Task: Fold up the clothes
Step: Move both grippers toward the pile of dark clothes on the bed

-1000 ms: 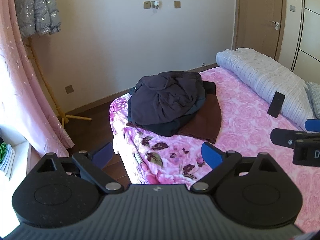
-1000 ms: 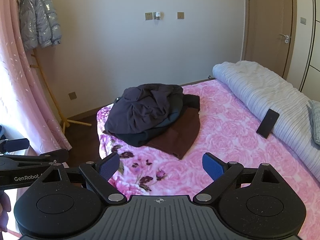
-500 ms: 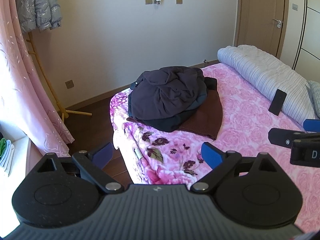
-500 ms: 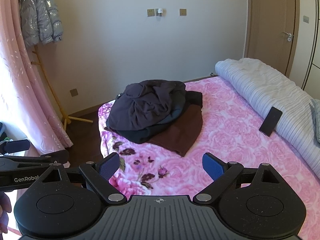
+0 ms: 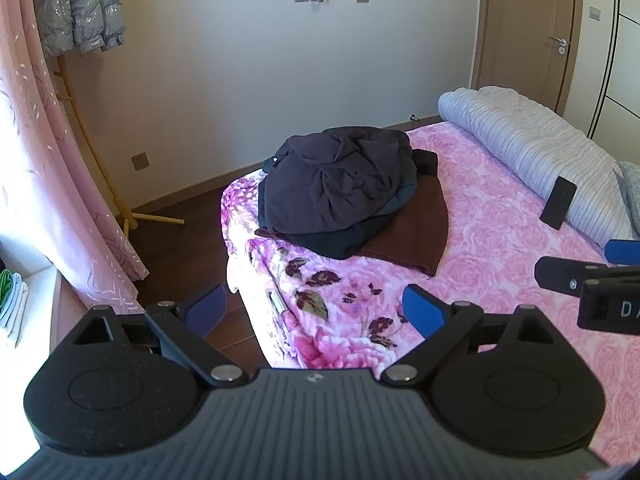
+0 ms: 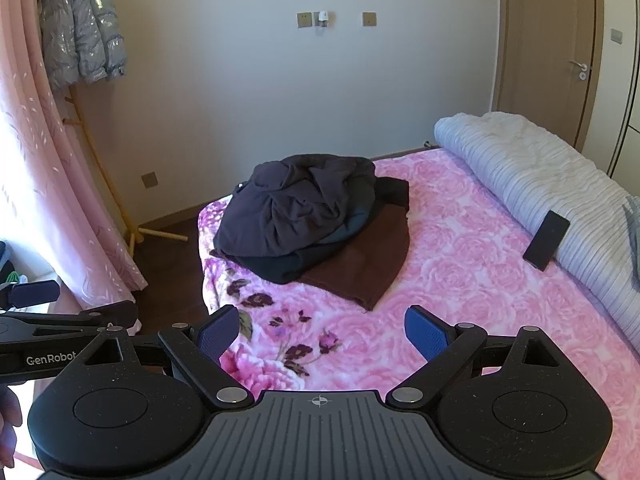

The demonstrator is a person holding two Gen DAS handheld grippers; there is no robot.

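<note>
From the left wrist view, the left tool (image 5: 314, 307) hangs wide open and empty above the near corner of the bed (image 5: 500, 240). The pile of clothes (image 5: 344, 196) sits well ahead on the pink flowered blanket, near the bed's far left corner. A phone (image 5: 558, 203) leans against the rolled quilt (image 5: 532, 148).

From the right wrist view, the right tool (image 6: 322, 334) is spread just as wide, gripping nothing, over the blanket. The dark heap lies ahead, a brown garment (image 6: 368, 268) beneath it. A silver jacket (image 6: 80, 28) hangs by the curtain (image 6: 48, 184).

Bright daylight from left; sharp frames, fisheye-bent edges.
</note>
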